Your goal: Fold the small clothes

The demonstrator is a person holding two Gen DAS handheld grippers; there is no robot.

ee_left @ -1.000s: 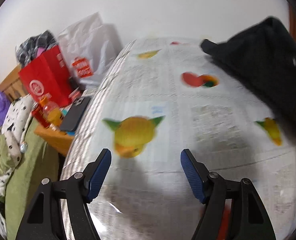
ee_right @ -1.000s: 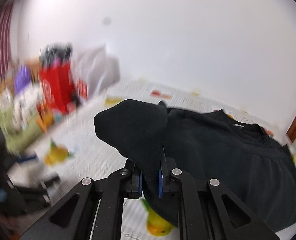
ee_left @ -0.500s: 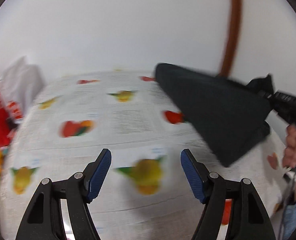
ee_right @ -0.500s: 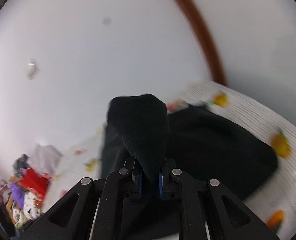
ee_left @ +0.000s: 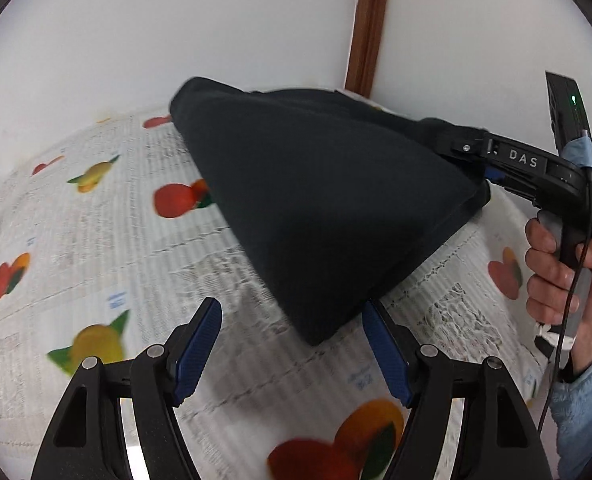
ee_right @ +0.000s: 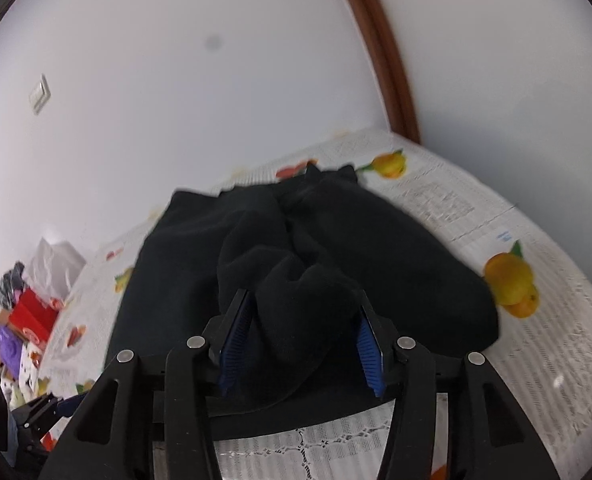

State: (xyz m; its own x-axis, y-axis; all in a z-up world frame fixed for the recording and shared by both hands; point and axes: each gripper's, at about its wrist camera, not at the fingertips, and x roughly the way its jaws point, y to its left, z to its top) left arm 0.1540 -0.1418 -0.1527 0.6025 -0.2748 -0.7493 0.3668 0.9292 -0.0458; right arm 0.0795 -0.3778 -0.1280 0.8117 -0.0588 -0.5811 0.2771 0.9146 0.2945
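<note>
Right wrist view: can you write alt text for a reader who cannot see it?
A black garment lies folded over on a fruit-print tablecloth, a bunched fold of it sitting between the blue pads of the right hand-held gripper, whose jaws have just been opening. A white wall with a brown strip stands behind, and clutter with a red bag is at far left.

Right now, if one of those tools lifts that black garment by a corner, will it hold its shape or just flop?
Probably flop: the black garment bunches in soft rounded folds between the right tool's just-opened pads. It looks thick and fleecy, so likely somewhat heavy. On the fruit-print tablecloth it would likely drag rather than slide.
</note>
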